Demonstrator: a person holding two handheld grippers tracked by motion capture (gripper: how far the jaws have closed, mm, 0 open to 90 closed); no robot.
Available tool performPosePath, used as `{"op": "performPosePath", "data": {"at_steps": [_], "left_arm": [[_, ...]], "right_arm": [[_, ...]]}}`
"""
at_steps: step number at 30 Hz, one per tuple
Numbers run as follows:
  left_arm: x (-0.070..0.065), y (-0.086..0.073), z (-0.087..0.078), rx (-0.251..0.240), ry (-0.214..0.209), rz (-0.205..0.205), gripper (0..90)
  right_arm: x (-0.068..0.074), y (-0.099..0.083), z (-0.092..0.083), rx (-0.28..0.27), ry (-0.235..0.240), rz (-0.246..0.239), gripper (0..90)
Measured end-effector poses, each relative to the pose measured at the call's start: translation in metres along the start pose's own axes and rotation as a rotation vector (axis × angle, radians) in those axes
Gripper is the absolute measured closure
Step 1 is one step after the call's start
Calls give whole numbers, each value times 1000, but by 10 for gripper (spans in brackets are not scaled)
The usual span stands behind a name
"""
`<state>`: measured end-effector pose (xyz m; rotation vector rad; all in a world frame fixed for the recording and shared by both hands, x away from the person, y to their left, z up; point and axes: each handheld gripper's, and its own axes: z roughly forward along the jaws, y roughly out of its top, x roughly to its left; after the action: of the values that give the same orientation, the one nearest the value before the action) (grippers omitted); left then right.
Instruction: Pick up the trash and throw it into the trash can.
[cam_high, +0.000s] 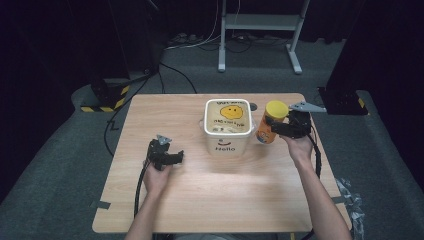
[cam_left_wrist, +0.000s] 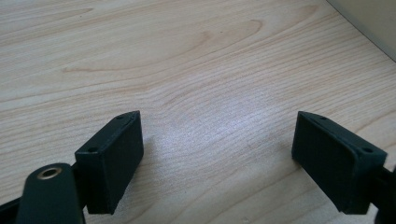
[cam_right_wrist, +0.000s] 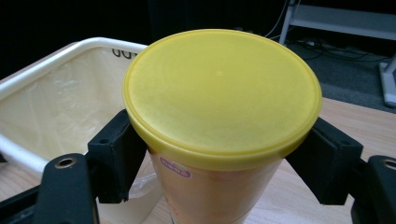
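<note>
An orange can (cam_high: 264, 134) with a yellow lid (cam_right_wrist: 219, 88) hangs tilted just right of a white bin (cam_high: 225, 146) that bears a smiley face and the word Hello. My right gripper (cam_high: 274, 127) is shut on the can below its lid, and the black pads (cam_right_wrist: 116, 158) press on both sides. In the right gripper view the bin's white rim (cam_right_wrist: 51, 58) and its clear plastic liner lie behind and left of the can. My left gripper (cam_high: 176, 156) rests low over the wooden table (cam_high: 225, 200), left of the bin. It stands open (cam_left_wrist: 219, 158) with only bare wood between its jaws.
The bin stands at the middle back of the table. On the carpet behind are a white metal stand (cam_high: 260, 30), cables, and a black base with yellow stripes (cam_high: 107, 97) at the left. Bare wood lies in front of both hands.
</note>
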<state>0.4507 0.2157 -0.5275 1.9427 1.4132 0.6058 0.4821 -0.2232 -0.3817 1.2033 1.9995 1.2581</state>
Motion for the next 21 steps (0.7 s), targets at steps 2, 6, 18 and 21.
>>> {"op": "performPosePath", "data": {"at_steps": [2, 6, 18, 21], "left_arm": [[0, 0, 0, 0, 0, 0, 170], [0, 0, 0, 0, 0, 0, 170], [0, 0, 0, 0, 0, 0, 170], [0, 0, 0, 0, 0, -1, 171]], "right_arm": [[0, 1, -2, 2, 14, 6, 241], [2, 6, -8, -5, 27, 5, 241], [11, 23, -17, -15, 56, -27, 241], [12, 27, -19, -20, 61, -29, 240]]}}
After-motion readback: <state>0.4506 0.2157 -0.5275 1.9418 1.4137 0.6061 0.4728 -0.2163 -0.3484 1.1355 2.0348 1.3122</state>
